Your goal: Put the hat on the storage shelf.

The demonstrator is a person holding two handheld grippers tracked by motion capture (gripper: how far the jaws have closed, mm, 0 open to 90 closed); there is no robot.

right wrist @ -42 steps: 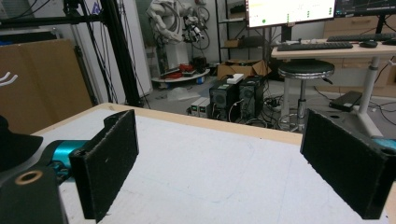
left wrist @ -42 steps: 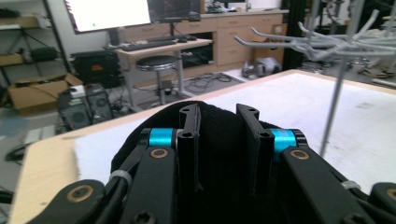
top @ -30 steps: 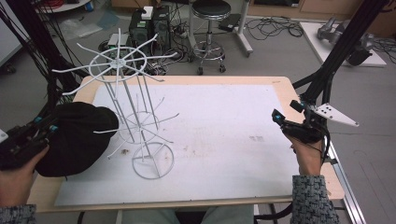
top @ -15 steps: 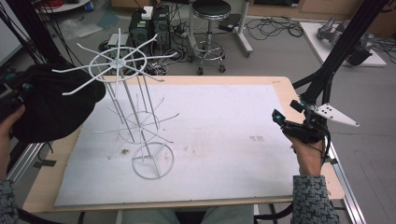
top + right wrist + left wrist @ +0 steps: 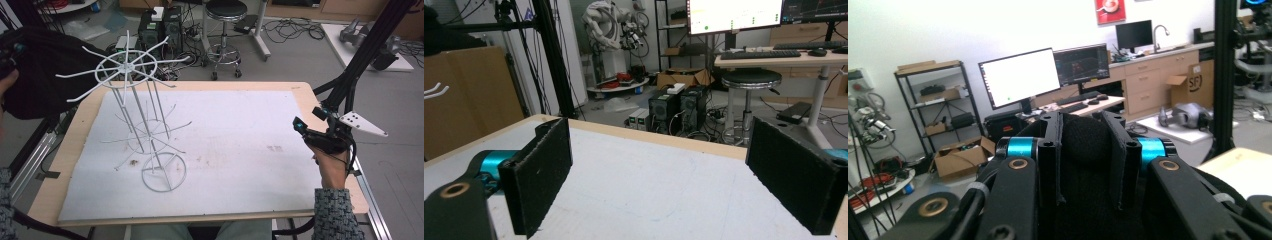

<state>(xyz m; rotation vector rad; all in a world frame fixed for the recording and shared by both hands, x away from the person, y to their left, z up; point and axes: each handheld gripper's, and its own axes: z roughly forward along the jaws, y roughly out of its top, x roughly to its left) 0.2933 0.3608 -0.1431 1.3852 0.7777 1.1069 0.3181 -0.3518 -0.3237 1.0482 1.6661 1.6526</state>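
Note:
A black cloth hat (image 5: 42,75) hangs in the air off the table's far left, level with the top ring of a white wire rack (image 5: 132,67). My left gripper (image 5: 12,52) is mostly hidden behind the hat. In the left gripper view, the left gripper (image 5: 1083,127) is shut on the hat's black fabric (image 5: 1083,150), which bulges up between the jaws. The rack stands upright on a white mat (image 5: 240,135), with its round base (image 5: 163,172) near the front. At the table's right edge my right gripper (image 5: 309,120) rests low, open and apart from the rack. The right gripper (image 5: 664,170) has nothing between its wide pads (image 5: 539,170).
The mat covers a wooden table (image 5: 300,86). The rack's thin arms stick out sideways at two heights. A black frame post (image 5: 370,45) rises at the right edge. A stool (image 5: 225,10) and computer towers (image 5: 160,22) stand on the floor beyond the table.
My left hand has lifted the hat from the table's front left corner, up and away, to the height of the rack's top ring. The right hand has not moved.

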